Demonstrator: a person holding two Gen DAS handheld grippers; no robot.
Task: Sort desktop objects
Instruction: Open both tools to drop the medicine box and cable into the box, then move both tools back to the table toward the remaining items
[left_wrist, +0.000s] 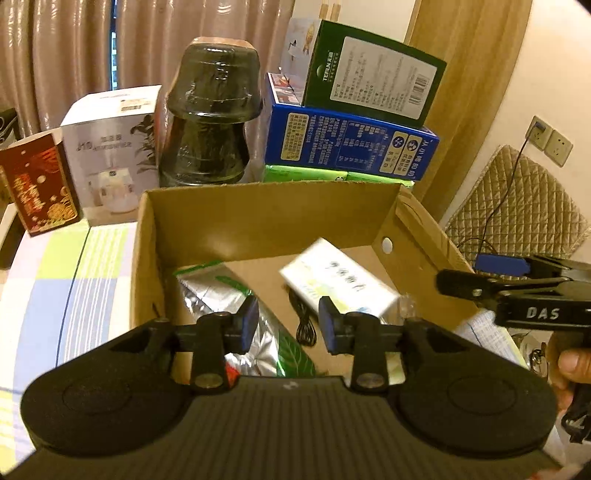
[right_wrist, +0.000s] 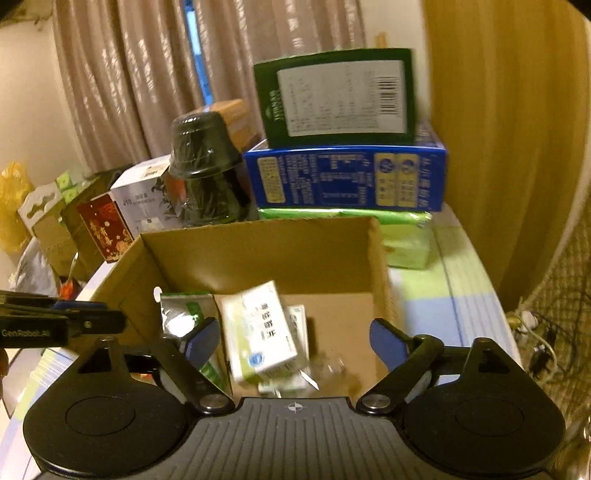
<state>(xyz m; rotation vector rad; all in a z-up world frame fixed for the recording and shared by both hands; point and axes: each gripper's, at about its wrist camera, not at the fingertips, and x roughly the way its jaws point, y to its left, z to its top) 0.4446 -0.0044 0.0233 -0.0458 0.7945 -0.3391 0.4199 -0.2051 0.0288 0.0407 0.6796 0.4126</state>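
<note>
An open cardboard box (left_wrist: 258, 199) (right_wrist: 258, 229) stands on the table in front of both grippers. Inside lie a silver foil pouch (left_wrist: 214, 291) (right_wrist: 177, 317) with green print, a black cable (left_wrist: 304, 325), and a white-and-green packet (left_wrist: 340, 284) (right_wrist: 258, 328) that looks blurred and tilted. My left gripper (left_wrist: 289, 326) hangs over the box's near side, open, with nothing between its pads. My right gripper (right_wrist: 293, 341) stands wide open over the box; the packet shows between its fingers, but neither pad touches it. Each gripper's tip also shows in the other's view: the right gripper (left_wrist: 458, 284) and the left gripper (right_wrist: 110, 321).
Behind the box stand wrapped dark bowls (left_wrist: 210, 110), a blue carton (left_wrist: 351, 144) with a green box (left_wrist: 373, 70) on top, a white appliance box (left_wrist: 110, 147) and a red box (left_wrist: 40, 184). A checked tablecloth (left_wrist: 74, 277) covers the table. A hand (left_wrist: 569, 365) holds the right gripper.
</note>
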